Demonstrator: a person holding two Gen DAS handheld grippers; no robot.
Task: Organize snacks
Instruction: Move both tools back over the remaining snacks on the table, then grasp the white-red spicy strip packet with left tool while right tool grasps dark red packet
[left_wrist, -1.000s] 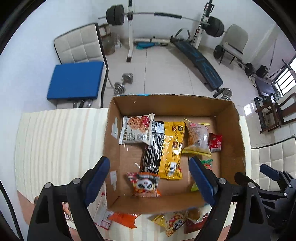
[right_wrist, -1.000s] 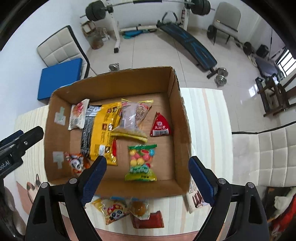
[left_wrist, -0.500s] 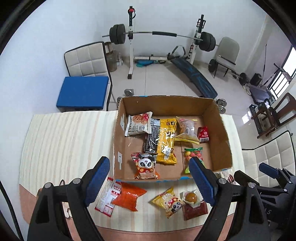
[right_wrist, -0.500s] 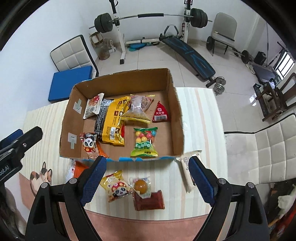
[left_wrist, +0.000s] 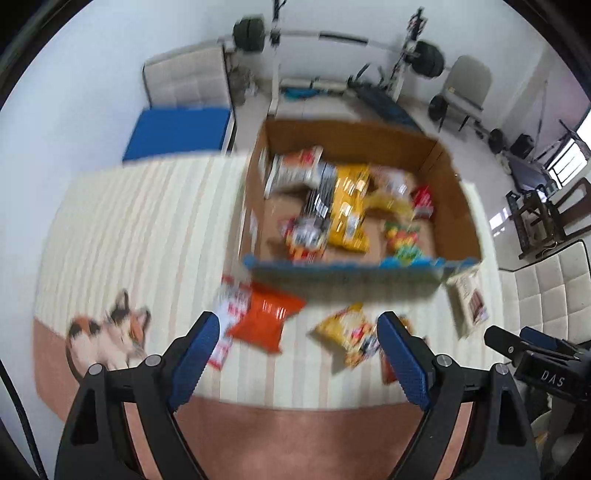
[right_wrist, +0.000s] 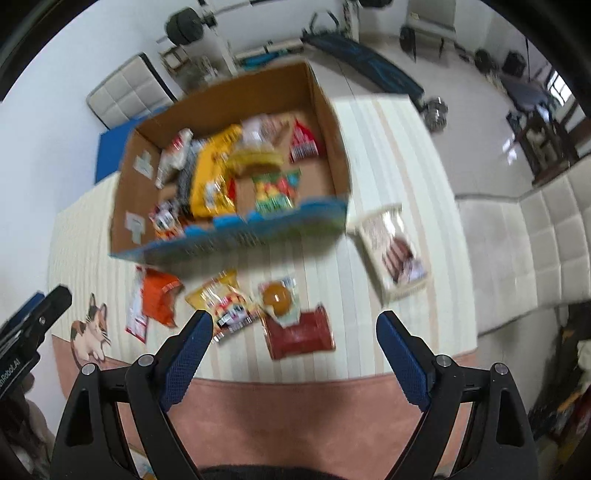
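A cardboard box (left_wrist: 351, 267) (right_wrist: 236, 236) stands on the striped tablecloth and holds several snack packs, among them a long yellow one (left_wrist: 349, 206). In front of the box lie loose packs: an orange one (left_wrist: 267, 321) (right_wrist: 159, 299), a yellow panda pack (left_wrist: 351, 338) (right_wrist: 225, 302), a round pastry pack (right_wrist: 279, 299) resting on a dark red pack (right_wrist: 299, 332), and a white bar pack (left_wrist: 467, 302) (right_wrist: 391, 251) off to the right. My left gripper (left_wrist: 297, 325) hangs open above the orange and yellow packs. My right gripper (right_wrist: 294, 321) is open above the pastry and red packs. Neither holds anything. Both views are blurred.
The cloth shows a cat picture (left_wrist: 107, 332) near the table's front edge. Behind the table are a chair with a blue cushion (left_wrist: 177, 134), a barbell rack (left_wrist: 332, 37) and a weight bench (right_wrist: 365, 62). A white padded seat (right_wrist: 535, 229) stands to the right.
Both grippers have drawn back from over the box toward the table's near edge. The loose packs in front of the box have come into view. Both jaws stay equally wide.
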